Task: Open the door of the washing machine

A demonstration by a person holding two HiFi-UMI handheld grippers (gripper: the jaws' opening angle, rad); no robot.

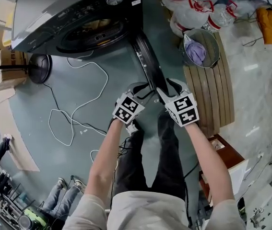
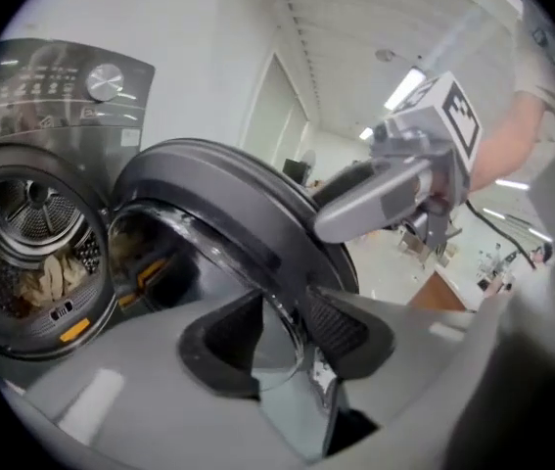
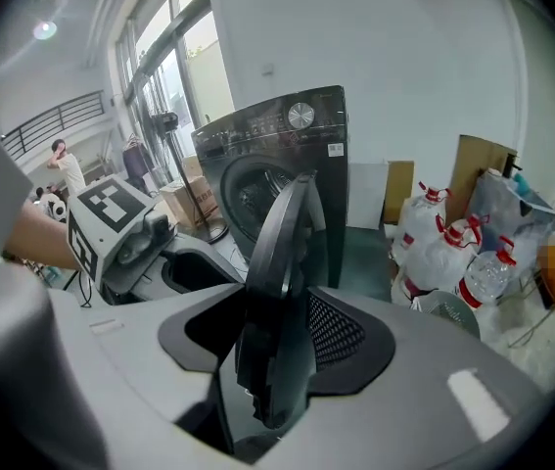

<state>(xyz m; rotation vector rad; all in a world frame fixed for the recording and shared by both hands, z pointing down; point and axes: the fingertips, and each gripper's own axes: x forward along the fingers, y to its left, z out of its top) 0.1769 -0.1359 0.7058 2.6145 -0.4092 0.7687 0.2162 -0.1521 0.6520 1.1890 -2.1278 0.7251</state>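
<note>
While the washing machine's door stands swung wide open, its drum holds a heap of pale laundry. The right gripper's fingers clench the door's outer edge. The left gripper's fingers straddle the same rim, released, with a gap on one side. Beside the machine, a wire basket holds purple cloth, near water bottles. Print on the control panel is too small to read.

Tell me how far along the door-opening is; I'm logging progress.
Done: the washing machine door stands swung out, with the drum exposed. In hand: the right gripper clamps its rim; the left gripper straddles it, jaws apart. Left: at most swinging it a little wider, then letting go.
</note>
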